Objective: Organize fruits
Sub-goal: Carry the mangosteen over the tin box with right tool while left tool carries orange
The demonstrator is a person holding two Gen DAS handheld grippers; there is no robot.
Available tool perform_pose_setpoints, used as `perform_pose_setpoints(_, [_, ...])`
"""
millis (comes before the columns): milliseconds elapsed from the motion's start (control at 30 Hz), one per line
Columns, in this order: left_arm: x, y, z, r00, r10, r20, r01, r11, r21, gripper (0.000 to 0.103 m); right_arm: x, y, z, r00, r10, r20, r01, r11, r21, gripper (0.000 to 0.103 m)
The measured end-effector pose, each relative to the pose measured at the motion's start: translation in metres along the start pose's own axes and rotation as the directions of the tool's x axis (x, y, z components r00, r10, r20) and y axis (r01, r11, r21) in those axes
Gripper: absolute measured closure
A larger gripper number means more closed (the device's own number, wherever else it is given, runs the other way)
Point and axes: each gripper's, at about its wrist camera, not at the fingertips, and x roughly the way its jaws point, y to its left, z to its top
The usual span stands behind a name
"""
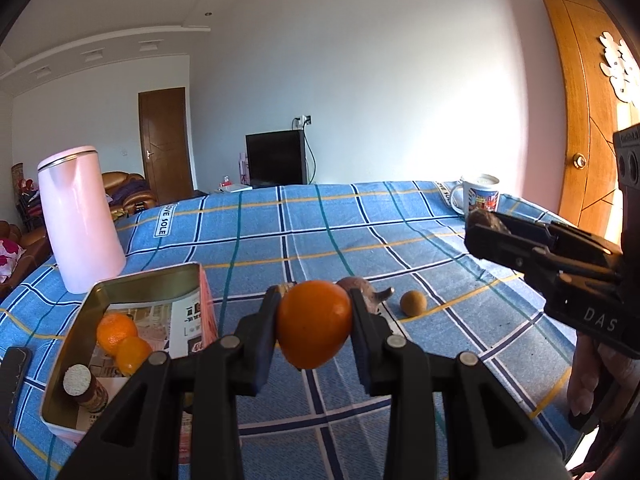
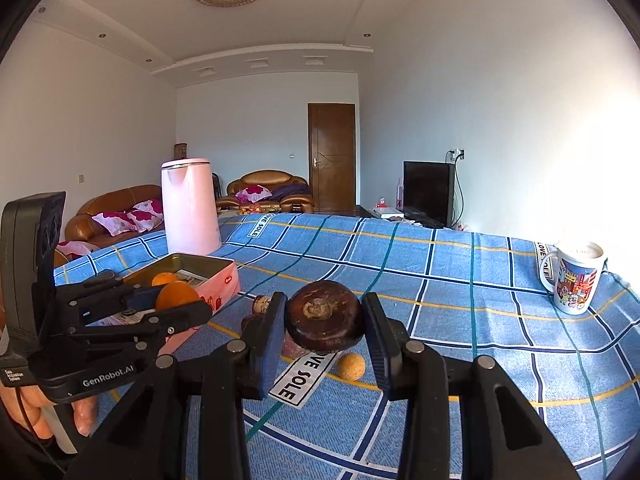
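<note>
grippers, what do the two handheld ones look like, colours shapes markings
Both are matte black plastic. The left claw and right claw each have two flat, dark rubbery fingers on angular linkage arms with round silver pivot pins. The left one's side reads "GenRobot.AI" in white, with a small white-text label by the handle; the right one's side shows "DAS". Bare fingers wrap each handle; no sleeves are visible.

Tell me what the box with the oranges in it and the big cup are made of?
The box looks like thin metal: its inside walls are shiny gold and mirror-like, and the outside is painted pink. The cup looks like glazed ceramic: thick white wall and handle, glossy printed picture. It could be another hard material.
</note>
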Motion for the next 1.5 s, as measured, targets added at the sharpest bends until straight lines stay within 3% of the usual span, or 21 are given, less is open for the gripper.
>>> perform_pose_setpoints(200, [0.002,0.006,0.001,1.0,-0.007,0.001,0.007,1.0,-0.012,0.068,-0.007,0.006,0.0,0.999,-0.014,0.036,0.015,1.0,-0.025,0.063])
perform_pose_setpoints(367, [0.0,0.013,0.003,1.0,-0.01,0.007,0.01,1.0,-0.023,0.068,0.0,0.014,0.004,1.0,-0.001,0.015,0.001,1.0,-0.025,0.063])
perform_pose_setpoints(633, [-0.005,0.037,0.003,1.0,0.007,0.008,-0.006,0.998,-0.063,0.068,0.02,0.04,0.019,0.998,0.056,-0.008,-0.056,0.997,-0.06,0.063])
perform_pose_setpoints(833, [-0.007,0.075,0.002,0.998,0.061,0.003,-0.06,0.99,-0.127,0.068,0.044,0.068,0.03,0.993,0.112,-0.044,-0.115,0.989,-0.087,0.063])
perform_pose_setpoints(1167, [-0.022,0.14,-0.01,0.987,0.155,-0.038,-0.159,0.962,-0.223,0.068,0.084,0.125,0.028,0.964,0.23,-0.133,-0.246,0.961,-0.124,0.063])
perform_pose_setpoints(1367, [-0.027,0.146,-0.023,0.987,0.142,-0.073,-0.155,0.961,-0.227,0.068,0.098,0.152,0.02,0.94,0.279,-0.198,-0.308,0.942,-0.133,0.063])
perform_pose_setpoints(1500, [-0.023,0.15,-0.027,0.987,0.123,-0.101,-0.144,0.96,-0.24,0.068,0.116,0.167,0.017,0.931,0.26,-0.255,-0.305,0.939,-0.156,0.063])
